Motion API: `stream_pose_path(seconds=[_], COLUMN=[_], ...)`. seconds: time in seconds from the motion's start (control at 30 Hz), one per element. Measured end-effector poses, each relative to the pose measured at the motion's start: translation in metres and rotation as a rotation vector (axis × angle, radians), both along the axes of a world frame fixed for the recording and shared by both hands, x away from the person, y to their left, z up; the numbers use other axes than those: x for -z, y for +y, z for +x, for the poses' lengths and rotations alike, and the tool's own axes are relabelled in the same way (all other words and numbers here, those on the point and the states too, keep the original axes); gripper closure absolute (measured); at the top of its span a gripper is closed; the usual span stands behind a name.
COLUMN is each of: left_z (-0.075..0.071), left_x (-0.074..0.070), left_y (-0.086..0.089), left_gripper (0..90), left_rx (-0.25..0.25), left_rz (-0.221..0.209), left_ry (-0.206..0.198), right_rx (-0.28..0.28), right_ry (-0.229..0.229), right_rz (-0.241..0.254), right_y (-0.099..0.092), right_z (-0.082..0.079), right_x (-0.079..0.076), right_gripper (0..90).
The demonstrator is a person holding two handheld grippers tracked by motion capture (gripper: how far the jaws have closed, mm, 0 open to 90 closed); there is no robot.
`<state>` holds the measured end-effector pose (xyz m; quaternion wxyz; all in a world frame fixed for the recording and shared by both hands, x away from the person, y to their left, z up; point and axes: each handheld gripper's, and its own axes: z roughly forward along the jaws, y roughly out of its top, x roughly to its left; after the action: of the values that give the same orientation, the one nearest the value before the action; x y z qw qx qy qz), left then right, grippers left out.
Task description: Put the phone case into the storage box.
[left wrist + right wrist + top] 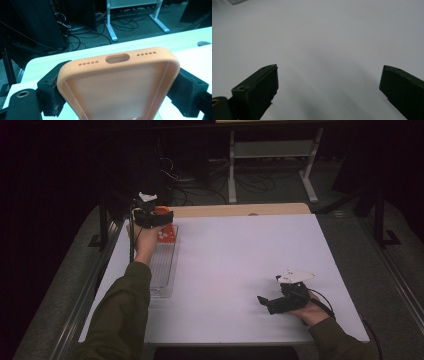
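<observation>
L gripper (117,100) first: jaws clamped on an orange phone case (117,82), one jaw on each long edge, so its long axis runs straight out ahead btwn them, port end leading, open side up. In the high view the L gripper (152,216) holds it over the far end of a clear tray (164,270). R gripper (272,304) next: jaws wide, nothing btwn them, just white table (324,37) ahead. Case sits well apart from R, so L is the nearer hand, already holding it.
</observation>
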<state>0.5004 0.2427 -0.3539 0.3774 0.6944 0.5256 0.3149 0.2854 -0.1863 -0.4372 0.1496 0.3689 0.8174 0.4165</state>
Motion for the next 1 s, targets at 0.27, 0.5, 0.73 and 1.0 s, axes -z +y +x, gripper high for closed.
stream_pose_path(seconds=[0.27,0.5,0.73,1.0], left_z=[0.001,0.002,0.003,0.004], left_x=[0.005,0.011,0.012,0.013], left_y=[-0.001,0.000,-0.002,-0.004], left_gripper=[13.8,13.7,13.5,13.3], left_rx=[-0.005,-0.001,0.001,0.002], left_rz=[0.026,0.034,0.055,0.046], left_ry=[0.019,0.039,0.033,0.019], right_rx=[0.001,-0.001,0.005,0.000], right_ry=[0.002,-0.001,0.000,-0.004], right_rz=[0.003,-0.001,0.005,0.000], right_y=[0.000,0.000,0.000,0.000], right_z=[0.000,0.000,0.000,0.000], right_x=[0.000,0.000,0.000,0.000], right_gripper=[1.2,1.2,1.2,1.2])
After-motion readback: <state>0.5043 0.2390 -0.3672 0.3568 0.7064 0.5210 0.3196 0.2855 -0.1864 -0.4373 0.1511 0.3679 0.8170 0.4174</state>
